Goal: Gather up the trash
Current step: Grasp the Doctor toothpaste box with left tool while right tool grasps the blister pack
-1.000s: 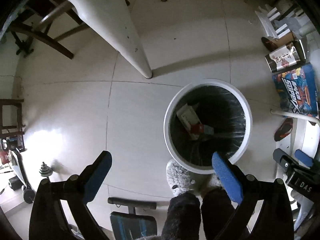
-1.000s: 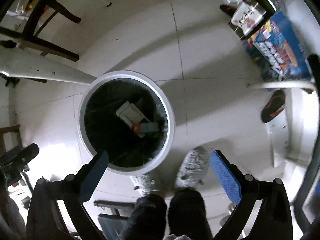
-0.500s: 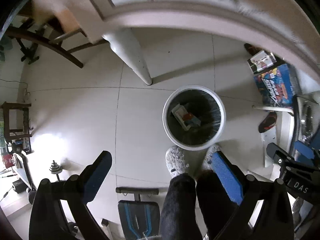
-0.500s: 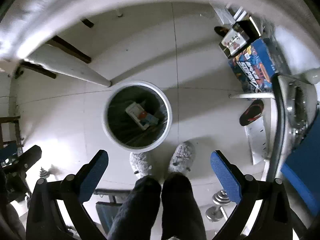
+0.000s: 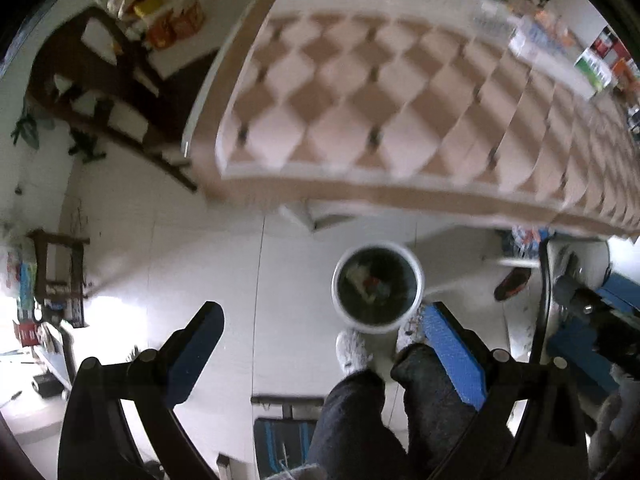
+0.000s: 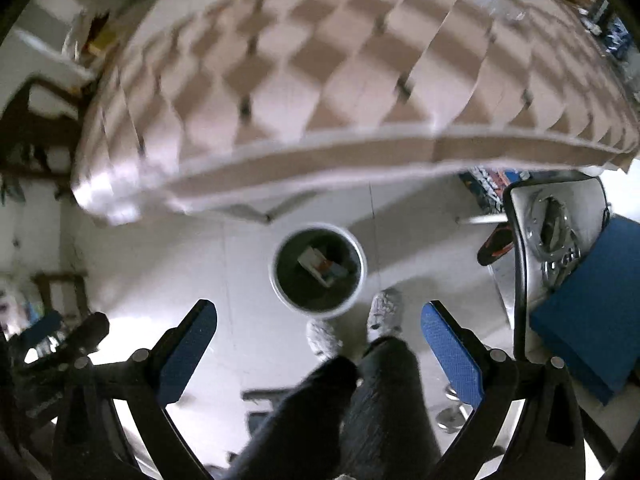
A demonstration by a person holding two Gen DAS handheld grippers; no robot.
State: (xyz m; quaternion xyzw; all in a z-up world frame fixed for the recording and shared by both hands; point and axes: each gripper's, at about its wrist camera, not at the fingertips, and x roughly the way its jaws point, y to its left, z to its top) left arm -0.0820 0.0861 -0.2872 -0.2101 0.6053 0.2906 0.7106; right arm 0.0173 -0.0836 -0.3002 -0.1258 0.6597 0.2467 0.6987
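Both cameras are looking down from above the edge of a desk covered with a brown-and-cream checked cloth (image 5: 400,120), which is filling the upper half of each view and is smeared by blur.

The left gripper (image 5: 324,324) is standing wide apart, its blue-padded fingers (image 5: 454,350) holding nothing. The right gripper (image 6: 320,320) is likewise spread wide and is carrying nothing between its blue pads (image 6: 450,354).

Below them, on the pale tiled floor (image 5: 180,264), a round white bin with a black liner (image 5: 418,280) is sitting just in front of the person's feet. Inside it the collected trash is lying: a white carton-like piece (image 6: 311,258) with something red and blue beside it (image 6: 332,269), though the blur is making it hard to tell exactly what these are.

The person is standing in grey fluffy slippers (image 5: 352,348) and dark trousers (image 5: 352,420), the toes close to the bin's rim.

At the far side of the cloth, blurred packets and bottles (image 5: 552,40) are lying. A dark wooden chair (image 5: 116,92) is standing to the left of the desk, and a red-and-black sandal (image 6: 496,244) is resting on the floor to the right of the bin. A blue box (image 6: 592,312) is showing at the right edge of the right wrist view.
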